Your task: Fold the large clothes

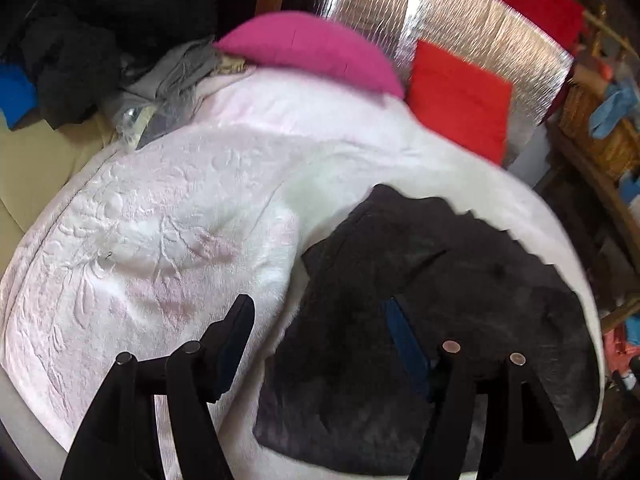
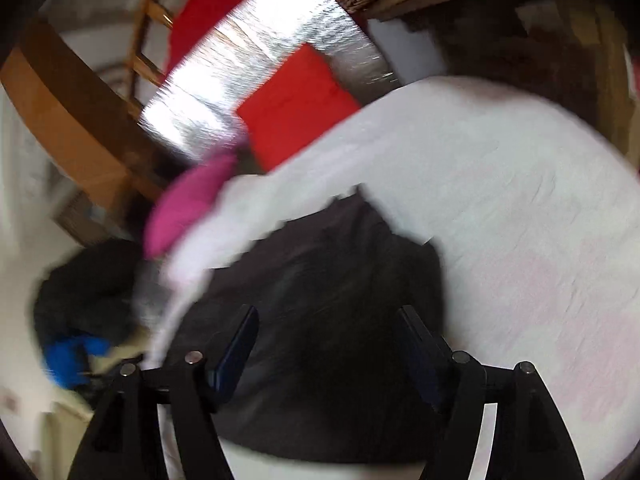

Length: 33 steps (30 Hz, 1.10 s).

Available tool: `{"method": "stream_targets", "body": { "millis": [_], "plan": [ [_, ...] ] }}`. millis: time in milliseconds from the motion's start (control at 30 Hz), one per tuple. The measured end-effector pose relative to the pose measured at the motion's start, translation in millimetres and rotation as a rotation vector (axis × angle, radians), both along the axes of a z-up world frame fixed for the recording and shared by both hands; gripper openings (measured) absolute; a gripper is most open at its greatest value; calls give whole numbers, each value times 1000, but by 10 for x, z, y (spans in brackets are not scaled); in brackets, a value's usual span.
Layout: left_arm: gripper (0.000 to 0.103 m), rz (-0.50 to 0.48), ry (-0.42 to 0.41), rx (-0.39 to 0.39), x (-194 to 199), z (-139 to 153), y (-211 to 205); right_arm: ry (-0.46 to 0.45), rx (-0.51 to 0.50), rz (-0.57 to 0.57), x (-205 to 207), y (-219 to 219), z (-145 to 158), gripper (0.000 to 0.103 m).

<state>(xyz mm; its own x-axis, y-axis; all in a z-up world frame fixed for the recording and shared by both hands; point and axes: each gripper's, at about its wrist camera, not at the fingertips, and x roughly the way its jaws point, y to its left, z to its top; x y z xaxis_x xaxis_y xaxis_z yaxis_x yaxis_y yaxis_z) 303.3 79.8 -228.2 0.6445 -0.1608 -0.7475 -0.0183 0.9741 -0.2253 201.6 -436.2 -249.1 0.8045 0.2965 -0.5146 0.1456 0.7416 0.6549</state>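
The dark garment (image 1: 432, 300) lies bunched on the white bedspread (image 1: 168, 220) – both grippers, left (image 1: 320, 320) and right (image 2: 328, 328), hover spread and empty above it, presumably seeking an edge.

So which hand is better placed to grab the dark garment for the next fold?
Probably the right. The right tongs hang open directly over the dark garment. The left tongs are open too, but straddle its edge, one finger over the white bedspread.
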Motion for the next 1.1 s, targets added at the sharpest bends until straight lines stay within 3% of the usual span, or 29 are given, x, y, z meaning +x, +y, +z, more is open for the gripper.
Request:
{"method": "stream_targets", "body": {
  "millis": [33,133,267,367,500,667,900,967,1000,1100],
  "plan": [
    [73,-8,1,-28,-71,17,4,-14,37,14,-88,36,-8,83],
    [76,-23,20,-139,-261,-7,54,-21,138,51,-376,179,-139,84],
    [78,23,102,-251,-514,-212,133,80,241,69,-532,292,-444,84],
    [78,57,175,-376,-655,-450,173,133,298,15,-478,250,-653,84],
    [78,87,258,-432,-620,-685,152,154,442,-58,-410,139,-904,84],
    [84,156,264,-534,-526,-814,205,168,547,-128,-265,110,-1097,84],
    [84,216,261,-665,-358,-1025,194,149,584,-185,-84,180,-1158,85],
    [81,251,214,-691,-349,-1026,219,131,567,-208,-42,185,-1140,84],
    [67,266,202,-683,-351,-1031,223,125,550,-218,-56,190,-1120,78],
    [47,260,165,-662,-381,-977,200,135,412,-252,-41,225,-990,52]
  ]
}}
